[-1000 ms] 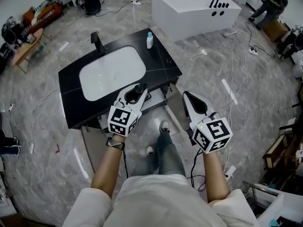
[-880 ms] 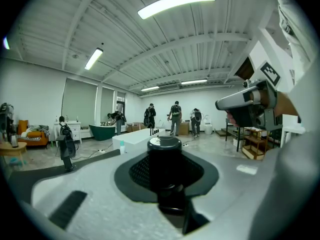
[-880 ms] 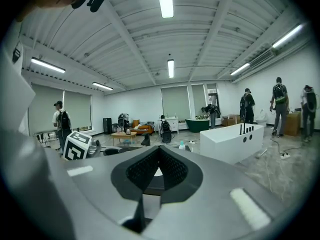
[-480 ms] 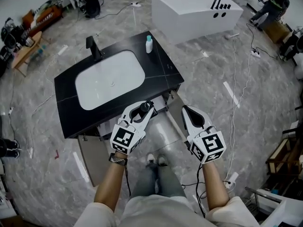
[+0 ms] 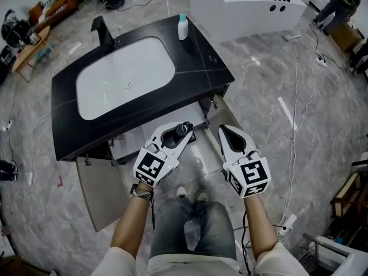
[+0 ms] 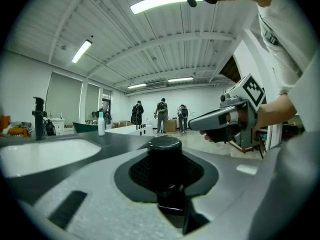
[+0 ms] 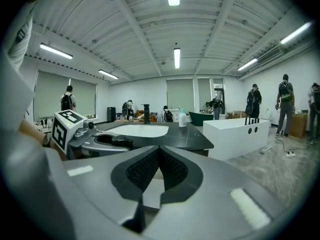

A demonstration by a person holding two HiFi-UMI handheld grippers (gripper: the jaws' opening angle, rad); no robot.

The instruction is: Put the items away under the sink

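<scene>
Black stone vanity top (image 5: 198, 62) with a white oval basin (image 5: 123, 76) sat ahead of you, a white rectangular bathtub (image 5: 241, 7) beyond it. The grey cabinet door (image 5: 98, 191) under the sink stood swung open. Your left gripper (image 5: 179, 134) pinched a black round-capped cylinder (image 6: 164, 156), held in front of the open cabinet. Your right gripper (image 5: 223, 134) was near the left one, jaws pressed together, empty. A white plastic bottle with blue cap (image 5: 183, 26) stood at the counter's far edge.

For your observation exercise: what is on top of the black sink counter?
A black faucet and a blue-capped white bottle; the counter covers most of what lies beneath.
</scene>
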